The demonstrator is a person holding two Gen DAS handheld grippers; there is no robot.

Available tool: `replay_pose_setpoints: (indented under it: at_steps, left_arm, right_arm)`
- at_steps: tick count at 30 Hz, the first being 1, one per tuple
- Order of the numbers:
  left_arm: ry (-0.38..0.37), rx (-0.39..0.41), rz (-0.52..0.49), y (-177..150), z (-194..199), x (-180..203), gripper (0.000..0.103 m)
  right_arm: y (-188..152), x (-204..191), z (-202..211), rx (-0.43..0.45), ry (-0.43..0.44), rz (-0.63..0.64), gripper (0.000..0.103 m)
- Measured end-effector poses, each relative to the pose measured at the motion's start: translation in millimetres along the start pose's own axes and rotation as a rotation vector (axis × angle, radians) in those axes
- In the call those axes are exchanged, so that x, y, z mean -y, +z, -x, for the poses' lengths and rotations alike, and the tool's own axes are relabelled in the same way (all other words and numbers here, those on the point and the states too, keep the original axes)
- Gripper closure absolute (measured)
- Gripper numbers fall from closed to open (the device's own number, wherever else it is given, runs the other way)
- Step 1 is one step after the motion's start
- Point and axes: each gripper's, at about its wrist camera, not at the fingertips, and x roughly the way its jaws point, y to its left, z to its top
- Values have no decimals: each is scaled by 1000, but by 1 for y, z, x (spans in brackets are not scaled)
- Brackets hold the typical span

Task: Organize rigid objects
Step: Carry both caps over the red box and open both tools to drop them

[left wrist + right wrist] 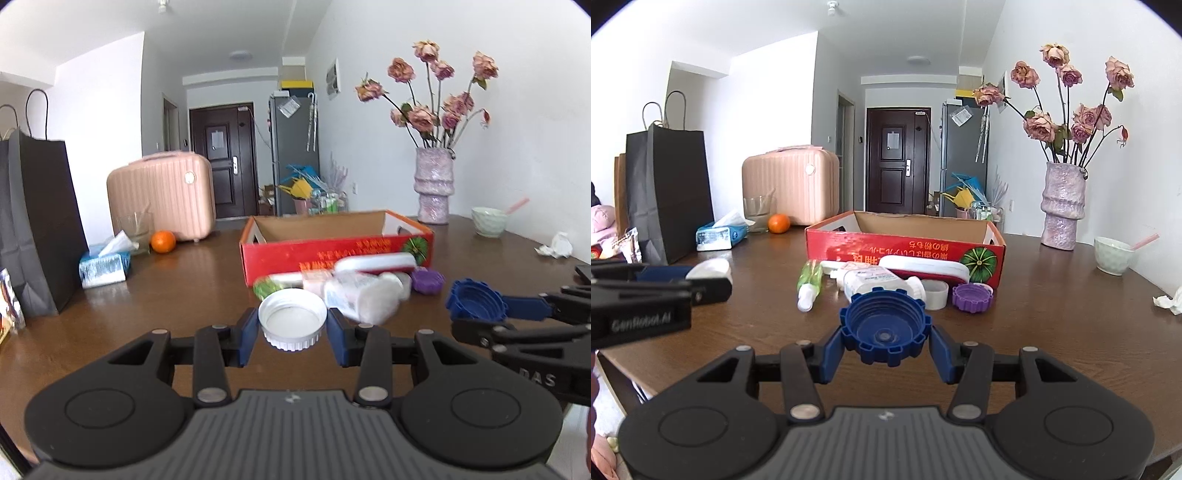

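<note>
Writing I can read: "GenRobot.AI" on the side of my left gripper (709,280) in the right wrist view; "DAS" on my right gripper (476,310) in the left wrist view. The red box (905,251) carries yellow print, upside down (I cannot read it), and a picture of a green pumpkin.
Left gripper: its blue pads press on both sides of a white cap (293,319), opening upward, held above the brown table (166,295).
Right gripper: closed around a blue cap (884,326) with a notched rim, opening upward too.
In the way: between my grippers and the box lie a white bottle (875,282), a green spray bottle (809,282), a red and white case (923,269), a small white cup (936,293) and a purple cap (972,297).
Box: open on top, standing behind this pile.
Around: a vase of dried roses (1063,206) and a pale bowl (1112,254) to the right; a tissue pack (720,234), an orange (779,223) and a black paper bag (668,192) to the left.
</note>
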Motion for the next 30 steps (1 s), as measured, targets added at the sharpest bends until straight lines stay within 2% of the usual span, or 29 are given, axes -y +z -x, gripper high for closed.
replay_pose_setpoints:
  at_steps: [6, 8, 11, 17, 19, 21, 22, 24, 26, 28, 30]
  left_arm:
    - [48, 86, 18, 41, -50, -16, 62]
    - [36, 97, 51, 60, -73, -25, 62]
    - [-4, 86, 85, 88, -112, -37, 62]
    - [-15, 7, 76, 138, -215, -47, 62]
    - [-25, -21, 32, 148, -252, -44, 62]
    - [-46, -82, 6, 154, -294, -41, 62]
    - [-49, -129, -13, 156, -319, -39, 62]
    - [11, -198, -48, 156, -360, -31, 62]
    - [0, -294, -106, 153, -400, -23, 62]
    - [-38, -376, -136, 148, -428, -19, 60]
    - [-26, -421, -133, 144, -444, -20, 56]
  right_arm:
    - [35, 22, -35, 60, -33, 31, 53]
    - [50, 33, -52, 80, -53, 41, 53]
    - [77, 53, -83, 86, -44, 17, 53]
    - [138, 102, -172, 47, -29, -26, 53]
    - [153, 115, -211, -3, -34, -19, 53]
    - [166, 128, -252, -70, -31, -24, 53]
    - [171, 132, -273, -111, -30, -17, 53]
    - [180, 138, -317, -204, -34, 1, 53]
    - [183, 140, -361, -307, -59, 38, 53]
    - [183, 139, -395, -391, -98, 76, 53]
    - [181, 134, -417, -440, -112, 124, 53]
